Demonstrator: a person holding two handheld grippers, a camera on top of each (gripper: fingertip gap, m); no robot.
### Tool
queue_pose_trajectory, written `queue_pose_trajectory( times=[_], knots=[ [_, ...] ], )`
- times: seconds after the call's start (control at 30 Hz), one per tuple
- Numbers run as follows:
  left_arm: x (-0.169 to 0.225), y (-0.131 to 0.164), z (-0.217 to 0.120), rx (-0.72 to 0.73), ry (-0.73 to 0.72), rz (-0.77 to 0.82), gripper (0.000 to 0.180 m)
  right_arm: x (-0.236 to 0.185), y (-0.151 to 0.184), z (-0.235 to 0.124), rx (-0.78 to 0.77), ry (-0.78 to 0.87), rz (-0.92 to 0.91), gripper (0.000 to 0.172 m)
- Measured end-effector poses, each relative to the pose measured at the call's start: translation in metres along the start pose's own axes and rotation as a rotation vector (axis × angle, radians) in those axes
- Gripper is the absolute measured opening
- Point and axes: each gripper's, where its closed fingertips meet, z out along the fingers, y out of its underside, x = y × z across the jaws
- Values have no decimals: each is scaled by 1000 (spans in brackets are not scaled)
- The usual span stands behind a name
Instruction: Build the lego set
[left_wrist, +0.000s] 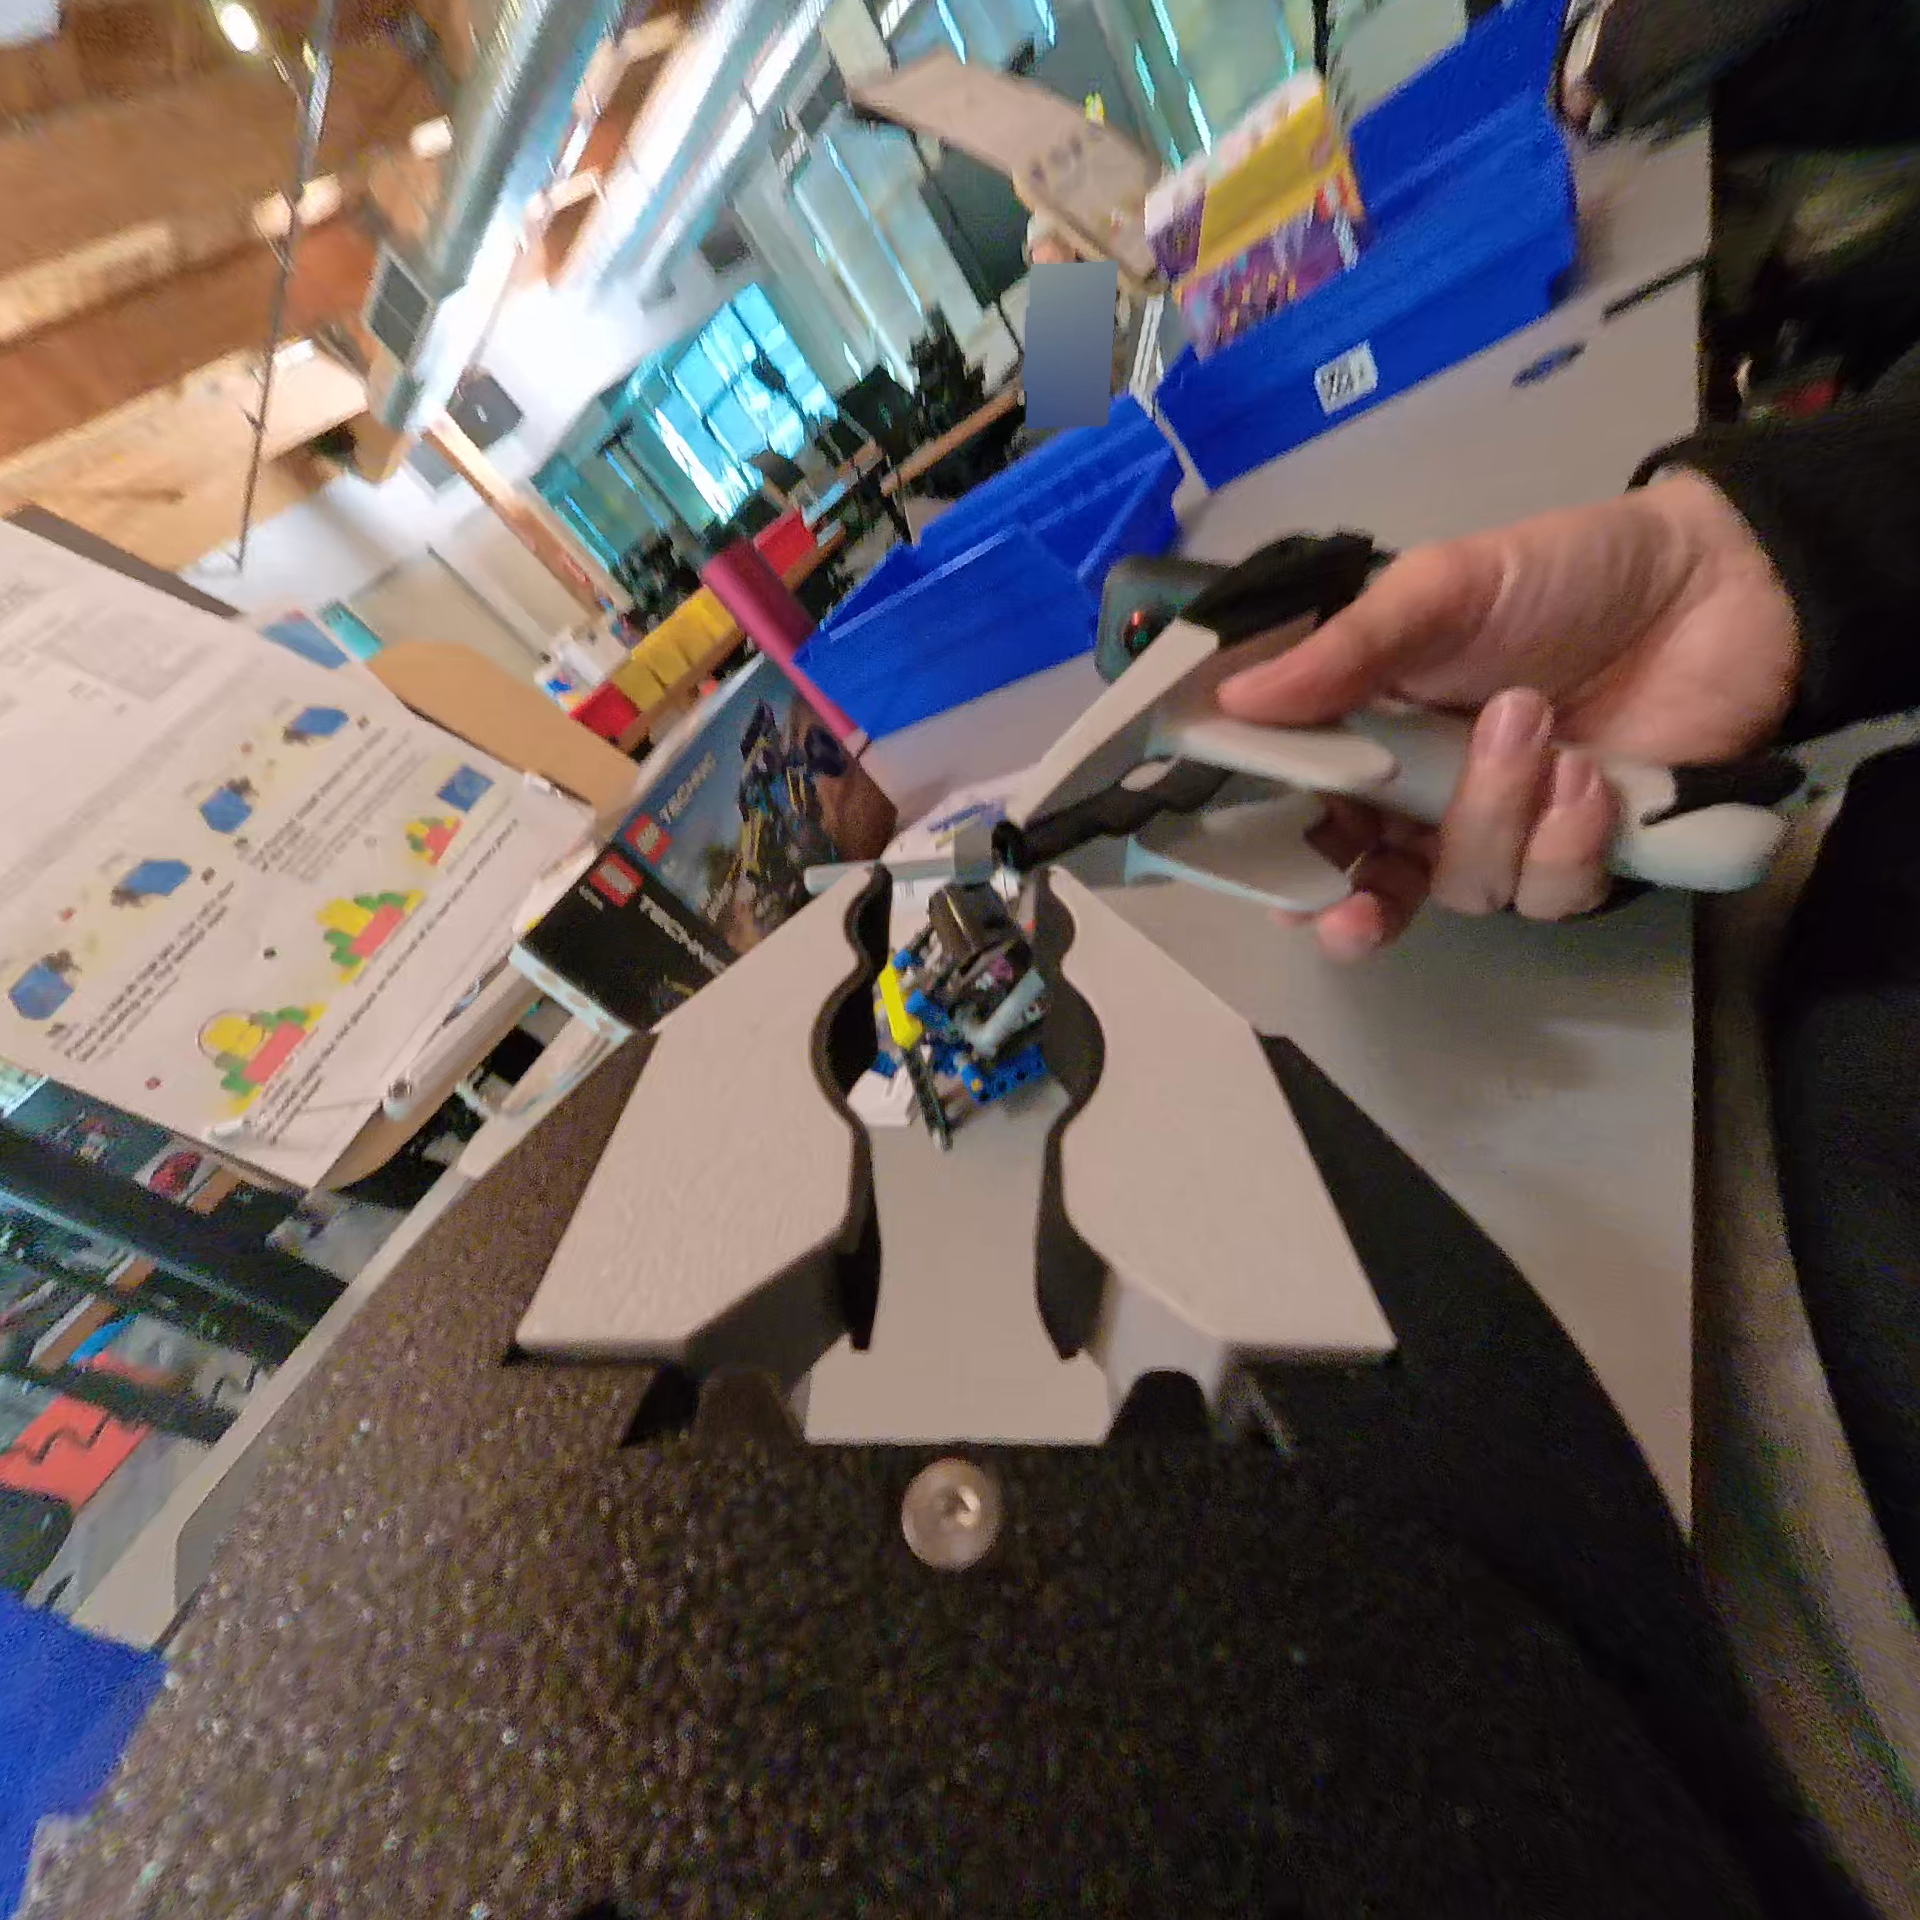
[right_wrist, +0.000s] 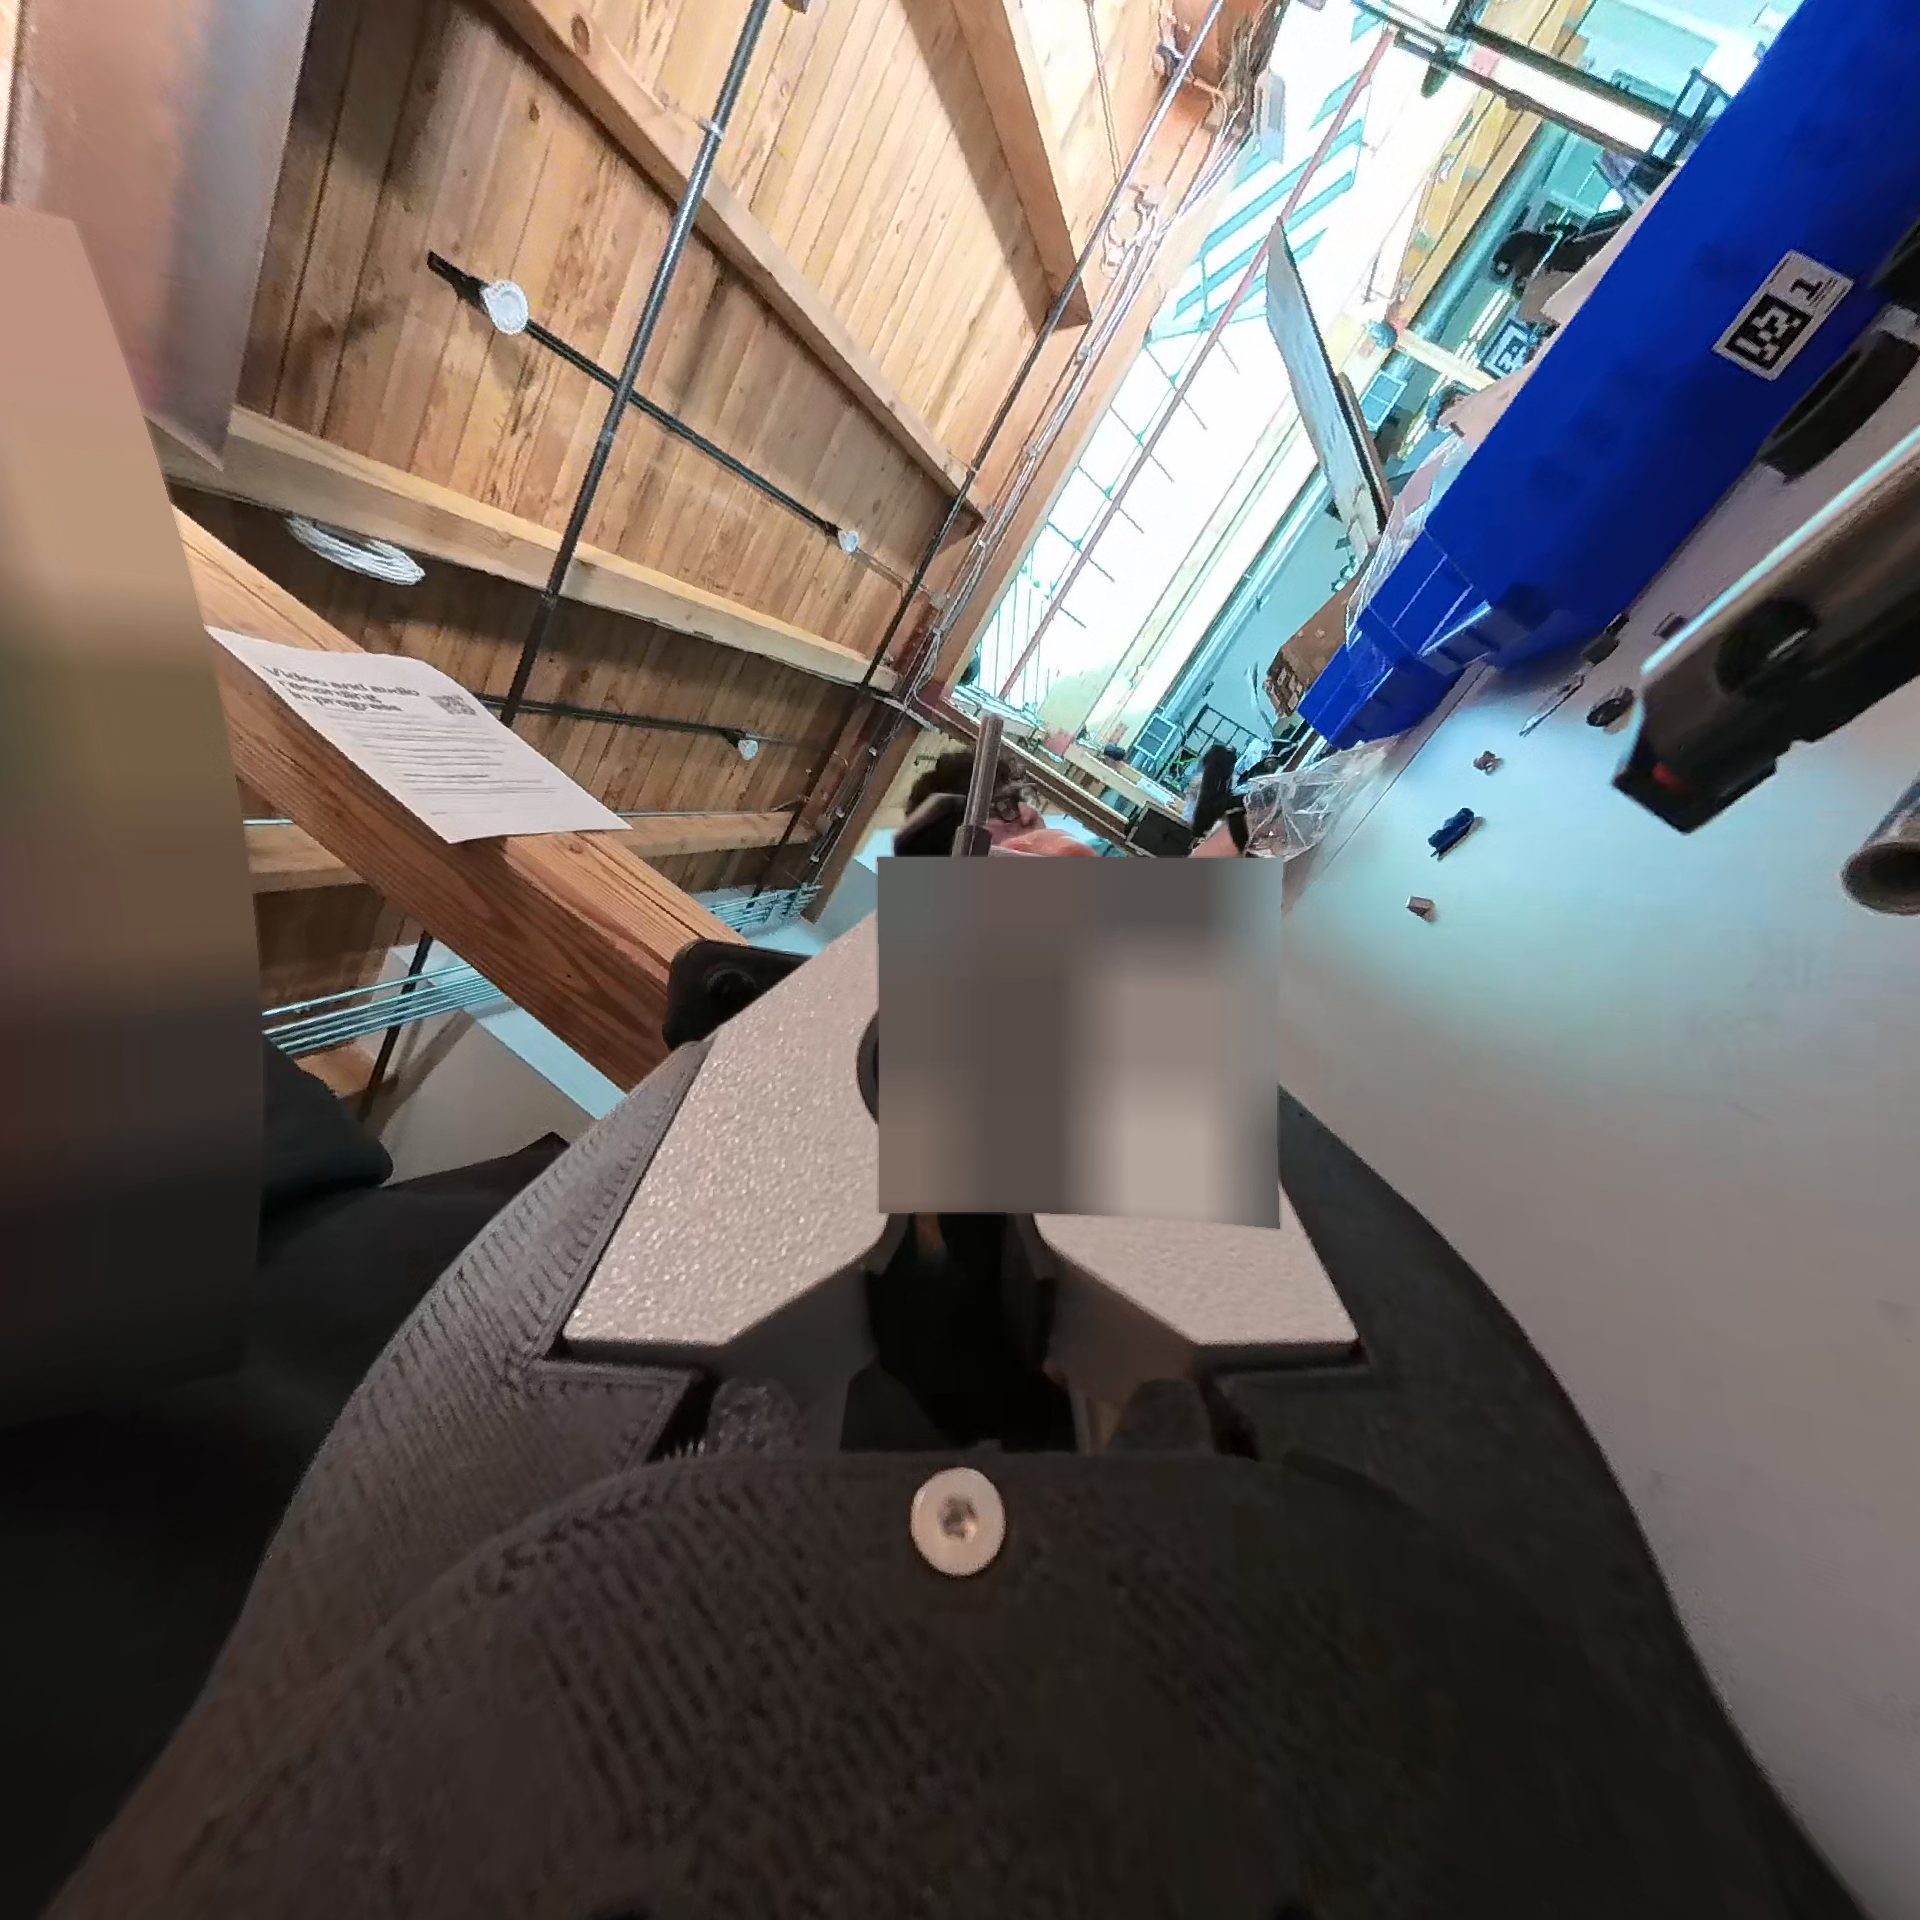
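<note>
Left hand-held gripper (left_wrist: 961, 935) pinches a brick model (left_wrist: 961, 1013); right's (left_wrist: 1003, 842) state unclear

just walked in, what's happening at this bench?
A person is working with two handheld grippers over a grey table. The left gripper has a small brick-built model, blue, yellow and grey, between its fingers; whether the pads press on it is unclear. The right gripper, held in a hand, brings a thin grey rod to the top of that model. A toy set box, an instruction sheet and blue bins sit around.
</note>
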Motion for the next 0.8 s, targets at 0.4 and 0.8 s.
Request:
queue_pose_trajectory(
  times=[0.4,0.8],
  knots=[
    [0,8,6,-59,52,-335,22,-1,-4,2,-9,63,-158,5],
    [6,15,9,-109,62,-246,5,4,5,4,-68,123,-189,5]
  ],
)
